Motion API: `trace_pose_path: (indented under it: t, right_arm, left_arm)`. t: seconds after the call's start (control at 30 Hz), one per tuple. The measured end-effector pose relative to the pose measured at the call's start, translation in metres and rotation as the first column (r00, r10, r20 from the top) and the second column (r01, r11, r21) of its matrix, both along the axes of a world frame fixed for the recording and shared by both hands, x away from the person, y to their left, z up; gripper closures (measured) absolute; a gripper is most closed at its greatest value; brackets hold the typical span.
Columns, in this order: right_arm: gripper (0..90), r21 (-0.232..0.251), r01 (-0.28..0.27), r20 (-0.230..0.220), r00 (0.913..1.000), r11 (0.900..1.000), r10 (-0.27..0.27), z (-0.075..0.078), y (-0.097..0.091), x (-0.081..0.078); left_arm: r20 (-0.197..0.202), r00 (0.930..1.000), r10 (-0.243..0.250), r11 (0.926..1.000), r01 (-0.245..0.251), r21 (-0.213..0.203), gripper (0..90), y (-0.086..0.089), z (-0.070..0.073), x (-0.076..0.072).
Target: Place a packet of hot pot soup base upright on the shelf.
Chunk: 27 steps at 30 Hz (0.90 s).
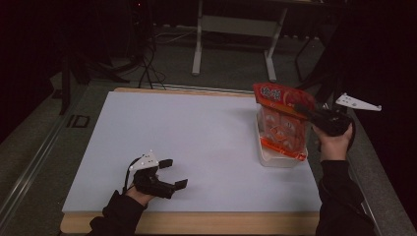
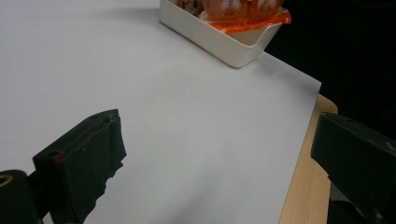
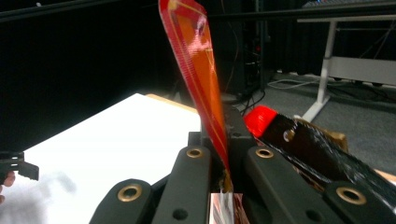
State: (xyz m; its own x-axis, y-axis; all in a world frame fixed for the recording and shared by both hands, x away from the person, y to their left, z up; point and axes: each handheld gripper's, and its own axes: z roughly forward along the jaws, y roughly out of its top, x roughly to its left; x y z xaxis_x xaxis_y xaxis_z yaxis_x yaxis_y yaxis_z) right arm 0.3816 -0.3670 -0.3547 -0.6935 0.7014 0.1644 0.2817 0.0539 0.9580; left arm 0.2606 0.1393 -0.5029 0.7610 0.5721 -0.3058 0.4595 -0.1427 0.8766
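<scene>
We have the right gripper (image 1: pixel 309 114) clamped tight on the upper edge of the orange snack bag (image 1: pixel 283 120), so the bag hangs from that seam with its lower end down in the white tray (image 1: pixel 280 160). We judge the pinch at the top seam is chosen to let the bag's weight keep it upright while it goes into the tray. In the right gripper view the bag's flat edge (image 3: pixel 196 70) rises straight up out of the closed jaws, thin side toward the camera.

The bag's long axis runs nearly vertical, tilted slightly, its printed face turned away from the right gripper, top end up and bottom end inside the tray. The tray sits near the right edge of the counter (image 1: pixel 196 147).

Well apart from the tray, near the counter's front edge, our left gripper (image 1: pixel 173 173) rests with jaws wide open and nothing between them, we judge simply waiting; its own view looks across bare counter toward the tray (image 2: pixel 219 39).
</scene>
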Motion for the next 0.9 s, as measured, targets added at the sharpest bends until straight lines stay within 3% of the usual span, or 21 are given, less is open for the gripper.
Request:
trace_pose_path:
  t: [0.2, 0.37, 0.47, 0.63, 0.77, 0.9]
  right_arm:
    - [90.0, 0.037, 0.012, -0.032, 0.9994, 0.9992, -0.011, -0.014, -0.008, 0.002]
    - [90.0, 0.022, 0.027, -0.065, 0.9975, 0.9994, -0.025, -0.03, -0.013, 0.004]
    - [90.0, 0.039, 0.038, -0.076, 0.9965, 0.9985, -0.035, -0.04, -0.018, 0.003]
    - [89.8, 0.006, 0.061, -0.081, 0.9949, 0.9981, -0.061, -0.052, -0.024, 0.0]
    - [89.8, 0.02, 0.065, -0.077, 0.995, 0.9977, -0.063, -0.058, -0.028, -0.005]
    - [89.3, -0.001, 0.074, -0.072, 0.9947, 0.9972, -0.074, -0.057, -0.027, -0.007]
  left_arm:
    - [-0.009, 1.0, 0.001, 1.0, -0.001, 0.001, 2.7, 0.0, -0.002, 0.001]
    - [-0.02, 0.9998, -0.003, 1.0, 0.004, 0.007, 2.7, -0.002, -0.006, 0.001]
    - [-0.021, 0.9998, -0.005, 0.9999, 0.005, 0.009, 2.7, -0.002, -0.006, 0.001]
    - [-0.027, 0.9996, -0.01, 0.9999, 0.01, 0.009, 2.7, -0.003, -0.008, 0.001]
    - [-0.029, 0.9995, -0.01, 0.9999, 0.01, 0.012, 2.7, -0.003, -0.008, 0.001]
    - [-0.03, 0.9995, -0.01, 0.9999, 0.01, 0.008, 2.7, -0.003, -0.008, 0.001]
